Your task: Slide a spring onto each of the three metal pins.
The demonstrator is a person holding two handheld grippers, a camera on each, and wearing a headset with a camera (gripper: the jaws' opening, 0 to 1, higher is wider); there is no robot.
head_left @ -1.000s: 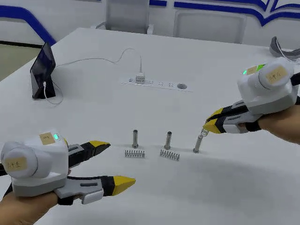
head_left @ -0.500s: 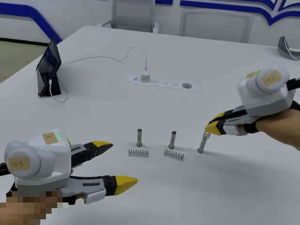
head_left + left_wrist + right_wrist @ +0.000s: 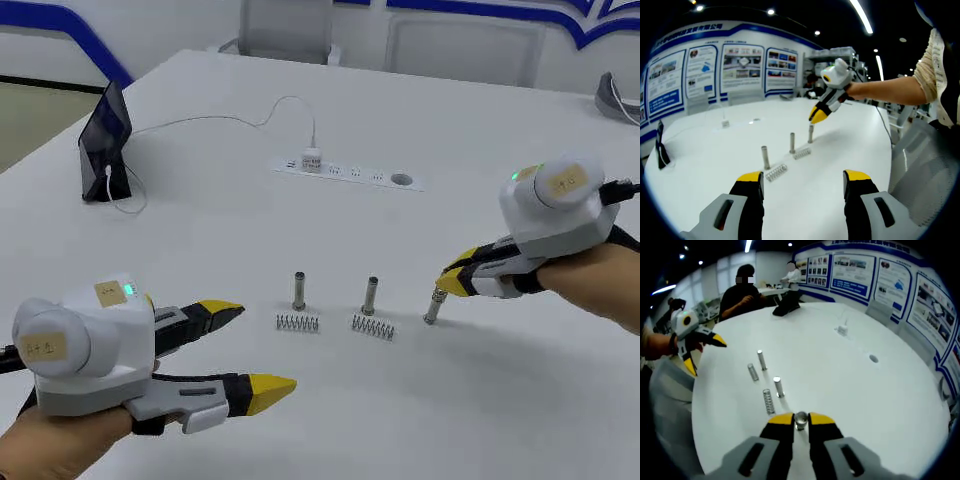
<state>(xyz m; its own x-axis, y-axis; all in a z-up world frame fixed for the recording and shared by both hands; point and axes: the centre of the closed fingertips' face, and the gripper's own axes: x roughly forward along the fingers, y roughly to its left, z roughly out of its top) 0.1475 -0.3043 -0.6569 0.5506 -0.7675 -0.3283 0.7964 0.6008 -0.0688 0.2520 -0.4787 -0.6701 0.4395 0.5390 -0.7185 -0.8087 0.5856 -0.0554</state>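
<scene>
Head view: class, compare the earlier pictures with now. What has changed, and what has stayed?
The right gripper, shut on the small coiled metal spring, has moved down, pushing it lower on the rightmost metal pin. Unchanged: the open left gripper, two loose springs lying by two bare pins.

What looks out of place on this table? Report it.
Nothing is spilled or damaged. One spring lies loose on the table by the left pin, another spring by the middle pin. The right pin seems to lean in the head view, perhaps only camera angle; the right gripper has its fingers either side of its top.
</scene>
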